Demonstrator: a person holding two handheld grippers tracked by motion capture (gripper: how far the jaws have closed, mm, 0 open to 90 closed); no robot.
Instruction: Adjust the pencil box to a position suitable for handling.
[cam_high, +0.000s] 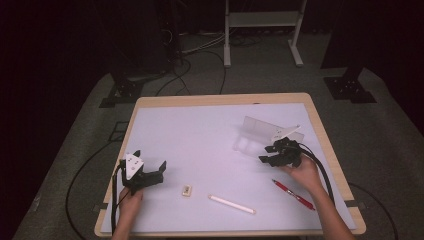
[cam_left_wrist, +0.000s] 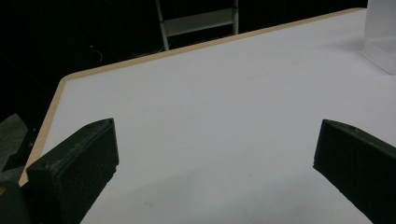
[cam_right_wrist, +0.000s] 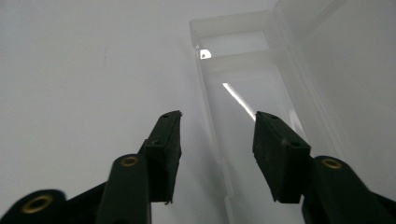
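Nearest, left gripper (cam_high: 150, 172) idle at table (cam_high: 200, 125) left, jaws spread wide, empty. Rightward: eraser (cam_high: 187, 190), white stick (cam_high: 231, 204), red pen (cam_high: 294, 194). Right gripper (cam_right_wrist: 217, 135) half open astride clear plastic case (cam_right_wrist: 252, 107) wall, holding nothing. Probably light, rigid, slippery; best pinched on rim.

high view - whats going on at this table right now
A person holds a gripper in each hand over a white table. The right gripper, jaws open, hovers at the edge of an open clear plastic case. The left gripper is open too, holding nothing. A red pen, a white stick and a small eraser lie untouched near the front.
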